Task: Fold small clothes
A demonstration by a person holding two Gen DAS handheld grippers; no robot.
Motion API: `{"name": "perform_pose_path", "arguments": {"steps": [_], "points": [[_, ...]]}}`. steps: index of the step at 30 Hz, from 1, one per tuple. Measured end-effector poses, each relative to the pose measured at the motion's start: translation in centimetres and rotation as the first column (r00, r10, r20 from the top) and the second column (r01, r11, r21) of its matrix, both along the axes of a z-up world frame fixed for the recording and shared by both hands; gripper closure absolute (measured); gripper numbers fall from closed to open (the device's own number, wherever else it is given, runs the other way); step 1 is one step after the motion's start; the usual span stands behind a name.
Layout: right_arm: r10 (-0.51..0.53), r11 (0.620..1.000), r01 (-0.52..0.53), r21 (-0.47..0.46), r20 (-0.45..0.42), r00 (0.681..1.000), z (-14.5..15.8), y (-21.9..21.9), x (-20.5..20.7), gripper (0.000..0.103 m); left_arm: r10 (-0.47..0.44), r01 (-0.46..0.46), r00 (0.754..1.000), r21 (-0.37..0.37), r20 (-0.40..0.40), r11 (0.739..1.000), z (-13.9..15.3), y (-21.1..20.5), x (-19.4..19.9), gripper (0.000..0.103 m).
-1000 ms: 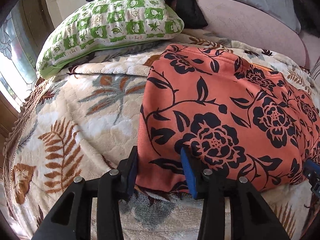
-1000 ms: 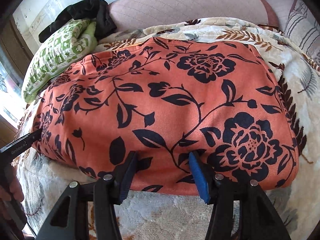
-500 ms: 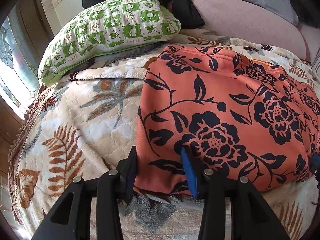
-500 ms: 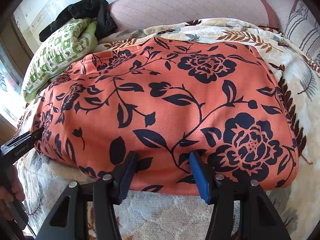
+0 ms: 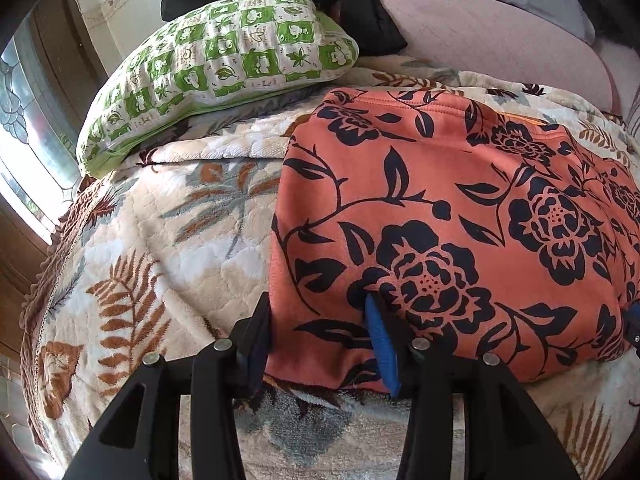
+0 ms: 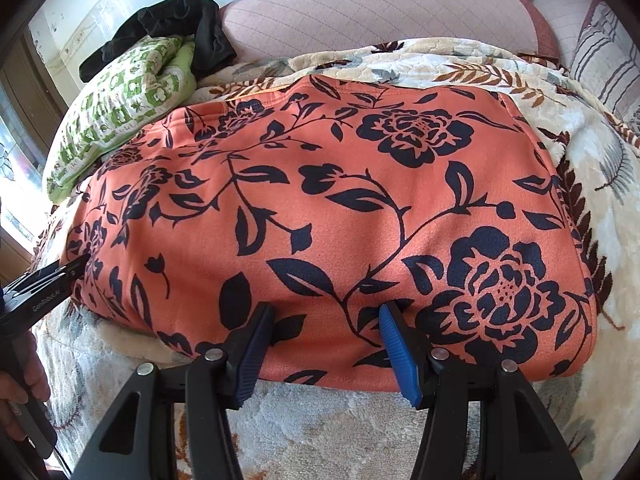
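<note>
Now both grippers' fingers [image 5: 378, 340] astride garment [image 6: 320, 208] hem.

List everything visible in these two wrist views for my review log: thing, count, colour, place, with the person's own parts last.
floral garment: 1, orange with black flowers, spread flat on the blanket.
blanket: 1, cream with brown and grey leaves, covering the bed.
pillow: 1, green and white checks, far left beyond the garment.
dark clothing: 1 heap, black, on the pillow's far end.
pink cushion: 1, pale pink, behind the blanket.
striped fabric: 1, grey and white, far right.
left gripper: 1, black with blue pads, open around the garment's near left corner.
right gripper: 1, black with blue pads, open at the garment's near edge.
left hand: 1, holding the left gripper's handle.
</note>
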State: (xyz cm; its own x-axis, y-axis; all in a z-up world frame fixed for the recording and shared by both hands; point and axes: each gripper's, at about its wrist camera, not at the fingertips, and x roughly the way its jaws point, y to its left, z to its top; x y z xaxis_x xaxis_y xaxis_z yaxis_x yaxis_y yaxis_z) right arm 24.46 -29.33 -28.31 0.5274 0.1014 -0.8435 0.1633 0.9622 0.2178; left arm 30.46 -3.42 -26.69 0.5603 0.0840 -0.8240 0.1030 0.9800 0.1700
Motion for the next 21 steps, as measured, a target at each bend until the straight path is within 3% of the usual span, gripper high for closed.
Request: {"name": "perform_pose_path", "arguments": {"steps": [2,4,8,11,13,17,21], "points": [[-0.002,1.0,0.002,0.006,0.001,1.0,0.1,0.0,0.0,0.044,0.0,0.0,1.0,-0.023,-0.026,1.0,0.3,0.3,0.1,0.055],[-0.008,0.999,0.007,0.043,0.008,1.0,0.5,-0.4,-0.1,0.042,0.007,-0.011,0.999,-0.094,-0.04,0.996,1.4,1.2,-0.1,0.055],[0.012,0.953,-0.048,0.299,0.122,0.992,2.5,-1.4,-1.3,0.042,0.002,-0.007,1.0,-0.301,-0.018,0.954,4.3,3.2,-1.1,0.055],[0.075,0.918,-0.141,0.371,0.187,0.98,3.8,-0.9,-2.3,0.04,-0.058,0.035,0.997,-0.386,-0.047,0.922,4.5,3.1,-1.9,0.055],[0.099,0.873,-0.173,0.456,0.183,0.978,3.4,-0.7,-2.8,0.04,-0.096,0.044,0.991,-0.434,-0.098,0.9,3.5,2.8,-2.3,0.055],[0.099,0.742,-0.143,0.656,0.103,0.99,0.9,-0.7,-3.6,0.037,-0.134,-0.019,0.964,-0.56,-0.231,0.828,0.5,2.8,-2.5,0.055],[0.055,0.728,-0.048,0.684,0.012,0.998,-1.4,-0.7,-4.1,0.035,-0.127,-0.08,0.951,-0.622,-0.282,0.779,-1.1,2.8,-1.9,0.055]]}}
